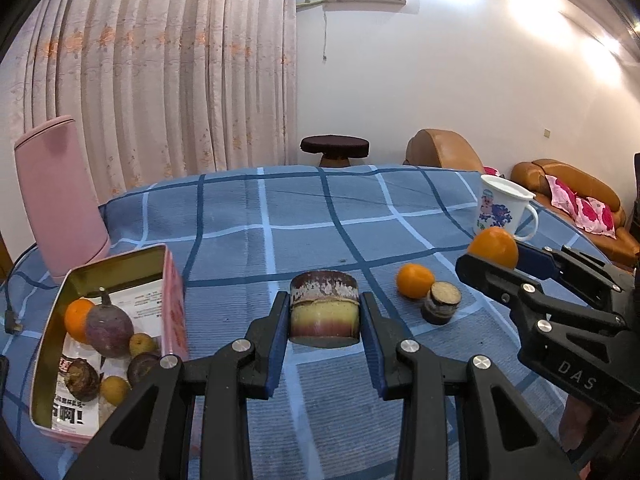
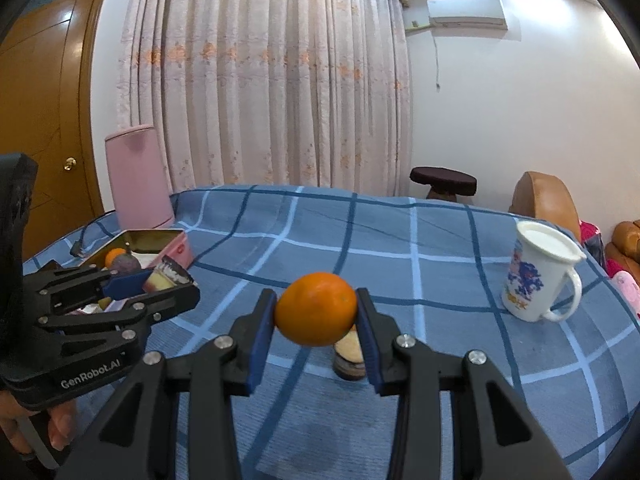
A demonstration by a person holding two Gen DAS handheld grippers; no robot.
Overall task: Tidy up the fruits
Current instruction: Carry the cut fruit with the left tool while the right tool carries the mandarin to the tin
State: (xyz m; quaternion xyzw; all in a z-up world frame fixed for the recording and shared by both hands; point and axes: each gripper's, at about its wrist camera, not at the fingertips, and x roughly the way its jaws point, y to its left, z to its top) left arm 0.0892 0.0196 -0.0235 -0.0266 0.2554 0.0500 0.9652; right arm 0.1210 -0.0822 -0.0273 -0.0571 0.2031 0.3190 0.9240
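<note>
Now the left gripper [image 1: 324, 316] is clenched on a cane piece [image 1: 324, 308], with the tin [image 1: 120, 264] off to its left. Right gripper [image 2: 316, 314] grips an orange [image 2: 316, 308] above the cloth [image 2: 440, 248]

A table under a blue checked tablecloth [image 1: 312, 220] carries an open pink tin [image 1: 174, 304] near its left edge, a white mug [image 1: 502, 210] near the right edge, and an orange [image 1: 414, 280] touching a sugarcane piece [image 1: 442, 302] between them.
</note>
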